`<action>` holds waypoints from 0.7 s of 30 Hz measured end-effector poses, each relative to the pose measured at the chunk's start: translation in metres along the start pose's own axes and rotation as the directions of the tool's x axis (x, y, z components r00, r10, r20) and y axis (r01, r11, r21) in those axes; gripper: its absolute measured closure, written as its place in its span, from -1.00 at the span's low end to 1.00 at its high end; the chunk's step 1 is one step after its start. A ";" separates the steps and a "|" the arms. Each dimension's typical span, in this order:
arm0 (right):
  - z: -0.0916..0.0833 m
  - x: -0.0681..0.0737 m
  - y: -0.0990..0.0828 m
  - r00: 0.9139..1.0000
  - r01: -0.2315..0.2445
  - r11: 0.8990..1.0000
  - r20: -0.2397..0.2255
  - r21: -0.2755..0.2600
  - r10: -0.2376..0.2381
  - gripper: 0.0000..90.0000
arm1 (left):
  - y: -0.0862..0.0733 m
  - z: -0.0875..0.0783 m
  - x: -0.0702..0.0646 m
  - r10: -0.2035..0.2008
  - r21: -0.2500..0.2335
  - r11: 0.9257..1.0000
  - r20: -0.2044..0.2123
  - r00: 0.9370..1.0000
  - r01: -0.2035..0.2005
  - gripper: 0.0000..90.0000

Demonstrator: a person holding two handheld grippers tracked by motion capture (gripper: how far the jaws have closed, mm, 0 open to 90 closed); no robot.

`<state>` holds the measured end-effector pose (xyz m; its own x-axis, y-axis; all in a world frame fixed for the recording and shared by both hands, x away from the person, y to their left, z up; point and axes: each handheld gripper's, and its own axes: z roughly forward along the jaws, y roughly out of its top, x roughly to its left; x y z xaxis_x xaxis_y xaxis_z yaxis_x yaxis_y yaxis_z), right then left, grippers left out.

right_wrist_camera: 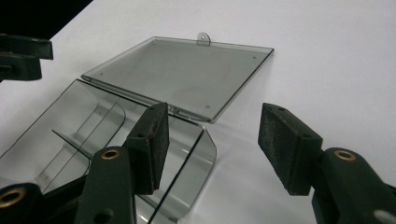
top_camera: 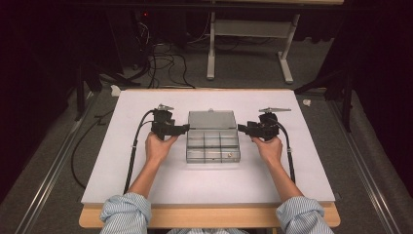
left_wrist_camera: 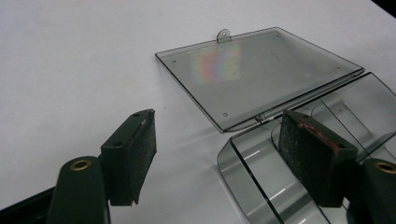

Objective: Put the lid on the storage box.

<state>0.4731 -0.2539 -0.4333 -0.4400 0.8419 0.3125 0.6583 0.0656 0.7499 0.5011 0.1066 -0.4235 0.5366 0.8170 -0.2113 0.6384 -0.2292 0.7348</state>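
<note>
Box (top_camera: 213, 142) between both open grippers (top_camera: 185, 128) (top_camera: 240, 128)

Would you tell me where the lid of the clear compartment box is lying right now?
In the high view, the lid lies flat on the white table, hinged open behind the box, between the left gripper and right gripper.

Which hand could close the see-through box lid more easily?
Neither clearly. The left gripper and right gripper flank the clear grey plastic compartment box evenly, both open and empty. Its flat lid lies open on the white table behind. Left looks marginally nearer the lid corner.
</note>
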 end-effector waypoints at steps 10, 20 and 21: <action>0.014 0.000 0.009 1.000 -0.018 1.000 -0.022 0.024 0.019 -0.04 | 0.011 0.012 0.001 -0.020 0.017 1.000 0.002 1.000 0.020 -0.40; 0.030 0.003 0.020 0.999 -0.037 0.998 -0.037 0.047 0.039 -0.07 | 0.022 0.023 0.000 -0.028 0.035 0.999 0.008 1.000 0.028 -0.40; 0.031 0.003 0.020 0.998 -0.040 0.998 -0.037 0.051 0.042 -0.07 | 0.024 0.024 -0.001 -0.028 0.038 0.999 0.010 1.000 0.027 -0.40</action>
<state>0.5042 -0.2333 -0.4352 -0.4345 0.8235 0.3648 0.7054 0.0594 0.7063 0.5292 0.0880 -0.4216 0.5239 0.8179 -0.2378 0.6731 -0.2265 0.7040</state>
